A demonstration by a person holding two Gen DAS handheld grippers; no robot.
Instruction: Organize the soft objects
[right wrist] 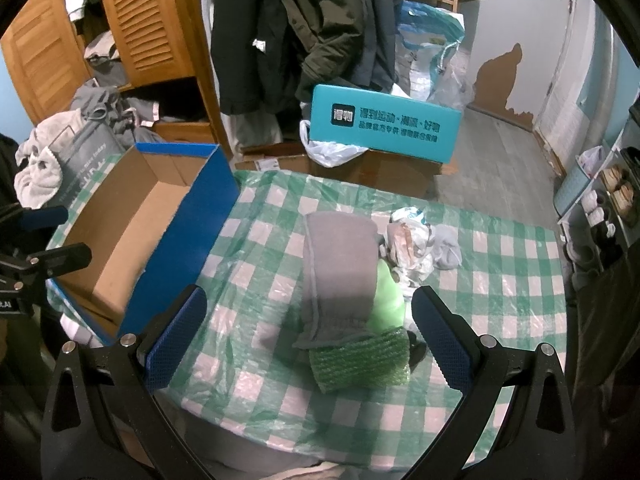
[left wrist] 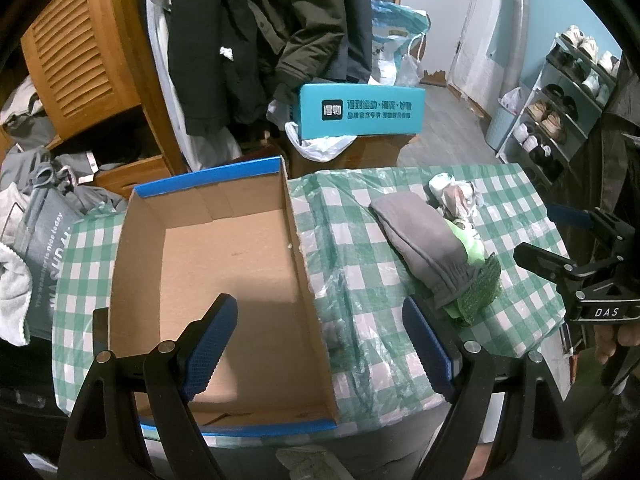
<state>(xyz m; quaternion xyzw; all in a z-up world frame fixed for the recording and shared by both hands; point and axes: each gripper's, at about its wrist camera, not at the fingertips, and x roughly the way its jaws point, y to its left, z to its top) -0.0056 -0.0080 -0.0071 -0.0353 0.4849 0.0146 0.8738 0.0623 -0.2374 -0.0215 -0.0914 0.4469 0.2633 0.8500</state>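
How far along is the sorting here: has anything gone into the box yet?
Nothing looks done: the cardboard box is empty. Nothing is in hand either; the left gripper hangs open over the box and the right gripper is open in front of the pile. Left to move: the grey cloth, the green knit piece, the light green item and the crumpled pieces behind.

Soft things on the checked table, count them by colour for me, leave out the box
Grey: 2, the folded grey cloth and a small grey piece
Green: 2, the light green cloth and the green mesh sponge
White patterned: 1, the crumpled bundle
Total: 5
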